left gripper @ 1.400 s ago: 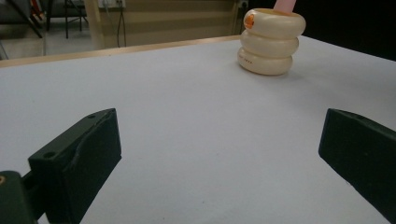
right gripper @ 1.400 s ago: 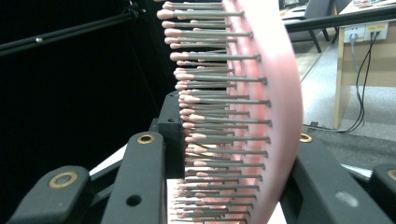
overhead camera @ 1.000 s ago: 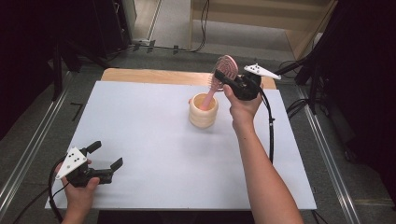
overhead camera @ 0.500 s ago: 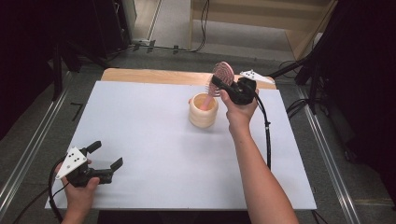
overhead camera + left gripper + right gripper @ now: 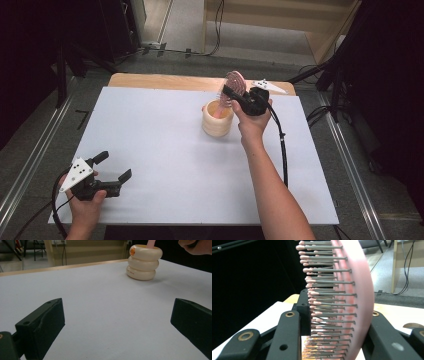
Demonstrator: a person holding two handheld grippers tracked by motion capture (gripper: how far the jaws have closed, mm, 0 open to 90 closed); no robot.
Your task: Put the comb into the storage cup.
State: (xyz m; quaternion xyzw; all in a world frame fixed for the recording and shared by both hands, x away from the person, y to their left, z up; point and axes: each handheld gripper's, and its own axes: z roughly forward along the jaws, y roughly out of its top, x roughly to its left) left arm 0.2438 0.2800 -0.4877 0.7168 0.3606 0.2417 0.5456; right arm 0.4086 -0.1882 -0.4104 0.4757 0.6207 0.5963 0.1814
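Pink round bristled hairbrush (image 5: 234, 81): clamped in right gripper (image 5: 239, 98), handle inside cream ribbed plastic cup (image 5: 217, 119), far centre. Left gripper (image 5: 111, 171): near left, agape, empty. Advice: lower vertically, release gently.

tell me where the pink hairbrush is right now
The pink hairbrush is clamped in the right gripper at the table's far side in the high view, handle down in the cream ribbed cup.

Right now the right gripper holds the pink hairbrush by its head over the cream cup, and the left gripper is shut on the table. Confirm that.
Not quite: the left gripper is open, its jaws wide apart in the left gripper view. The rest stands: the right gripper holds the pink hairbrush by its head over the cream cup.
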